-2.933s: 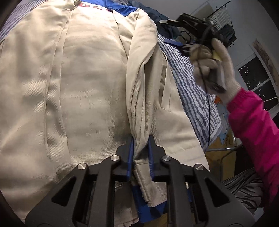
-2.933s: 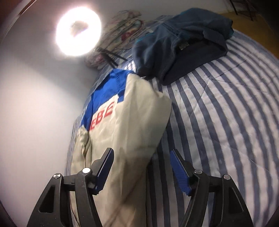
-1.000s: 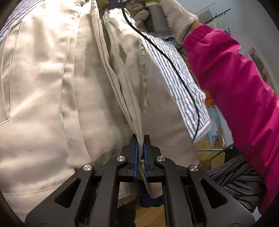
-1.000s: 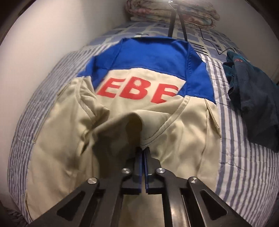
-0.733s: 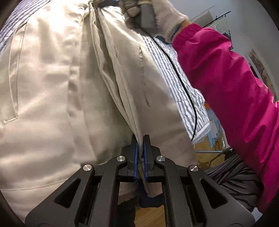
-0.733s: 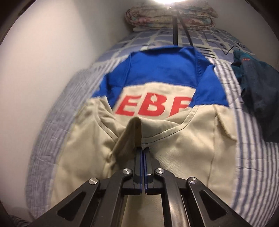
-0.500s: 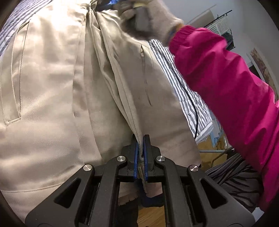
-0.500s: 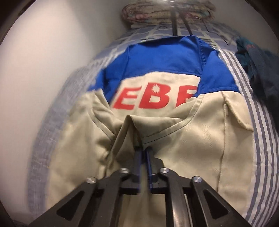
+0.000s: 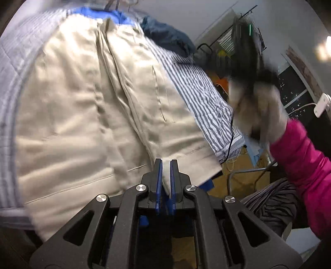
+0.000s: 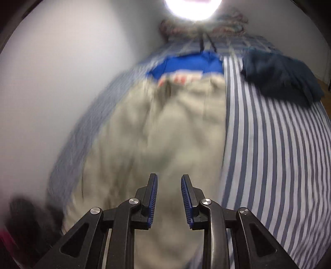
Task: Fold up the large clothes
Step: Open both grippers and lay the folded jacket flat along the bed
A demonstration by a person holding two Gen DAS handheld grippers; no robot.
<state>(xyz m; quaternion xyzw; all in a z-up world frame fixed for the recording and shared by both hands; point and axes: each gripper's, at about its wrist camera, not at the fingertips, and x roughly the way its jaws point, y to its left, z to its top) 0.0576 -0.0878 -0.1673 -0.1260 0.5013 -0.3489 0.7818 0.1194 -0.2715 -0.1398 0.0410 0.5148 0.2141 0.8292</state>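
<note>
Two views of one beige jacket [image 9: 82, 103], spread lengthwise on the striped bed [image 9: 198, 91]. Fills the centre and left of the left-wrist frame, with a blue yoke at the top edge and a slit pocket right of centre. Folded in from both sides, meeting along a long seam down the middle. Hem at the lower centre, hanging just past the bed edge.

Left gripper [image 9: 164, 175] at the bottom centre, right at that hem. Blue-padded fingers almost together, with a strip of beige cloth showing in the narrow gap. Cannot tell whether pinched or only lying between.

At the right of the same frame, a gloved right hand [image 9: 256, 107], badly blurred, with a pink sleeve [image 9: 300, 157] below it. Raised beside the bed, off the cloth.

Right gripper [image 10: 169, 196] at the bottom centre of the right-wrist frame, fingers parted with nothing between them. Held above the lower part of the jacket, apart from it. Beyond, much blurred: red lettering and blue cloth at the upper centre.

Dark blue garment [image 10: 281, 76] heaped on the stripes at the upper right, apart from the jacket. Ring light [image 10: 192, 8] glaring at the top edge, white wall [image 10: 62, 82] along the left.
</note>
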